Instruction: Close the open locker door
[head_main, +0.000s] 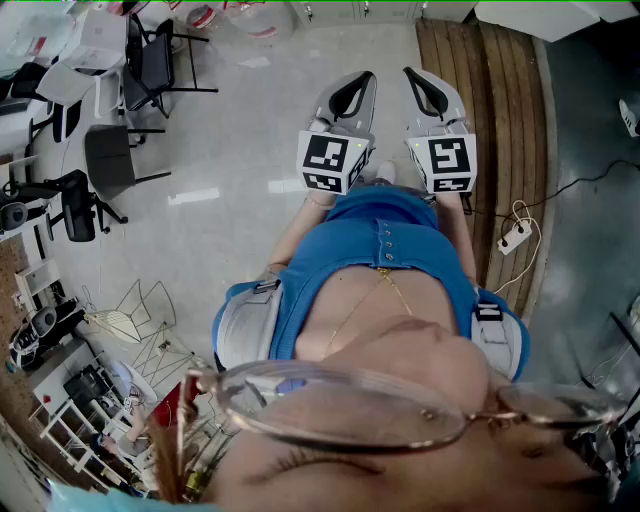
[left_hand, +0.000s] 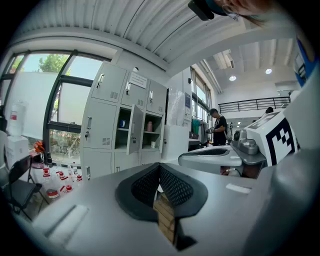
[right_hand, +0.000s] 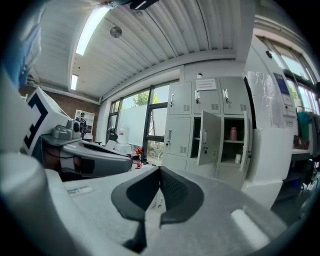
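Observation:
A bank of grey lockers (right_hand: 200, 127) stands some way ahead, far from both grippers. One locker door (right_hand: 207, 138) hangs open toward me, with a pink bottle (right_hand: 233, 133) on the shelf inside. The left gripper view shows the same open door (left_hand: 135, 129). My left gripper (left_hand: 159, 167) is shut with nothing between its pads. My right gripper (right_hand: 160, 172) is also shut and empty. In the head view the left gripper (head_main: 360, 80) and right gripper (head_main: 415, 78) are held side by side in front of my body, pointing forward and almost level.
Black chairs (head_main: 110, 160) stand to the left on the pale floor. Wooden planking (head_main: 500, 120) and a power strip (head_main: 512, 237) lie to the right. Red-capped bottles (left_hand: 55, 182) sit below the window. A person (left_hand: 218, 127) stands far off. A tall white cabinet (right_hand: 270, 150) flanks the lockers.

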